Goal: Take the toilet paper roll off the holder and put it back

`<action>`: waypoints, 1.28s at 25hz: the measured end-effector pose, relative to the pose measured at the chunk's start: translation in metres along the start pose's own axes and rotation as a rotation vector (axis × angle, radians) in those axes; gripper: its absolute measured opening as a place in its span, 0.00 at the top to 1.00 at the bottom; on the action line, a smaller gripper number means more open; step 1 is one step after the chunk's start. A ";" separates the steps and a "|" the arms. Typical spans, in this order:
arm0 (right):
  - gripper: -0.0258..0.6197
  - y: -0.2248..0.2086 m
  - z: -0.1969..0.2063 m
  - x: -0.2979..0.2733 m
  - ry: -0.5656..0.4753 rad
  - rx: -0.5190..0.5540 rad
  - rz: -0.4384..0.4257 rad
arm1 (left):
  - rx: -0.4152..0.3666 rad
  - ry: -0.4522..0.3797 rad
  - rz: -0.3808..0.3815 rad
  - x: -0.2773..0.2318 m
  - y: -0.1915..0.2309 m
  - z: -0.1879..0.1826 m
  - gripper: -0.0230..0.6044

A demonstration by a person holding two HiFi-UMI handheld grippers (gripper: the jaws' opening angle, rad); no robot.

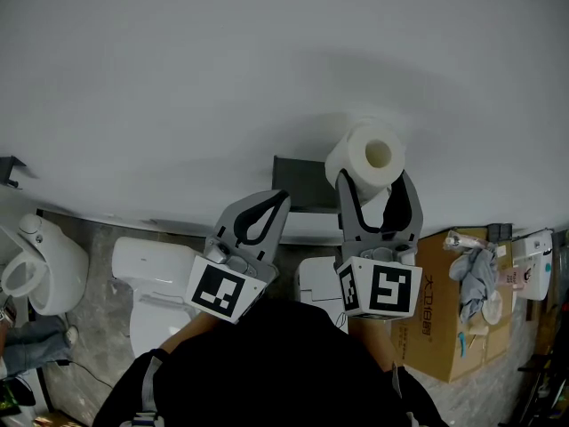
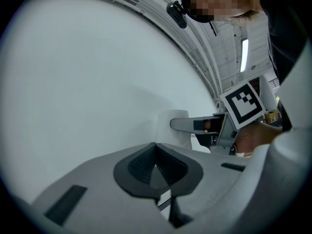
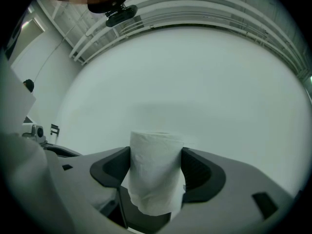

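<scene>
A white toilet paper roll (image 1: pixel 366 157) is held up in front of the white wall, with my right gripper (image 1: pixel 374 183) shut on its sides. In the right gripper view the roll (image 3: pixel 155 172) stands upright between the two dark pads, squeezed a little. The dark grey holder (image 1: pixel 300 183) is fixed to the wall just left of the roll and carries nothing. My left gripper (image 1: pixel 265 210) hangs below and left of the holder, its jaws shut and empty. In the left gripper view its shut tip (image 2: pixel 156 167) points at the wall, with the roll (image 2: pixel 171 126) and the right gripper (image 2: pixel 204 126) off to the right.
Below the wall stand a white toilet (image 1: pixel 149 278) and a second one (image 1: pixel 40 258) at the far left. A cardboard box (image 1: pixel 440 314) with a grey cloth (image 1: pixel 471 269) on top sits at the right. The wall (image 1: pixel 222 78) is bare.
</scene>
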State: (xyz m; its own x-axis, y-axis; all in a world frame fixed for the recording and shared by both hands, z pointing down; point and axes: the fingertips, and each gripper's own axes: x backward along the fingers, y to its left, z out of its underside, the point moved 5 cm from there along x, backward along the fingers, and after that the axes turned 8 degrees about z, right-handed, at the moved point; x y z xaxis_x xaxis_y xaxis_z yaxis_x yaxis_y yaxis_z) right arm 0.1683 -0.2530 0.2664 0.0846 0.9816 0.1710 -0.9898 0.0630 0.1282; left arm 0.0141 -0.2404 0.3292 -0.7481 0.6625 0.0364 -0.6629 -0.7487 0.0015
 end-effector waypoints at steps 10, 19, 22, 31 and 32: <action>0.44 0.015 0.005 -0.006 0.004 -0.003 -0.047 | 0.000 0.003 -0.036 0.009 0.005 0.001 0.95; 0.44 0.035 0.016 -0.015 0.032 -0.004 -0.096 | 0.009 0.008 -0.066 0.016 0.015 0.003 0.95; 0.44 0.036 0.021 -0.015 0.043 -0.009 -0.103 | 0.009 0.011 -0.071 0.016 0.013 0.003 0.95; 0.44 0.039 0.045 -0.016 0.097 -0.017 -0.112 | 0.005 0.019 -0.083 0.019 0.012 0.006 0.95; 0.44 0.040 0.046 -0.016 0.101 -0.018 -0.113 | 0.006 0.019 -0.084 0.019 0.012 0.006 0.95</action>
State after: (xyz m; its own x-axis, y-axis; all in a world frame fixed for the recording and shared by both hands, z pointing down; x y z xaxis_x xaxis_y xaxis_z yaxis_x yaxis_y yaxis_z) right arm 0.1327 -0.2749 0.3140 0.1844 0.9812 0.0572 -0.9766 0.1763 0.1229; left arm -0.0078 -0.2366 0.3356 -0.6906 0.7230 0.0172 -0.7230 -0.6908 0.0101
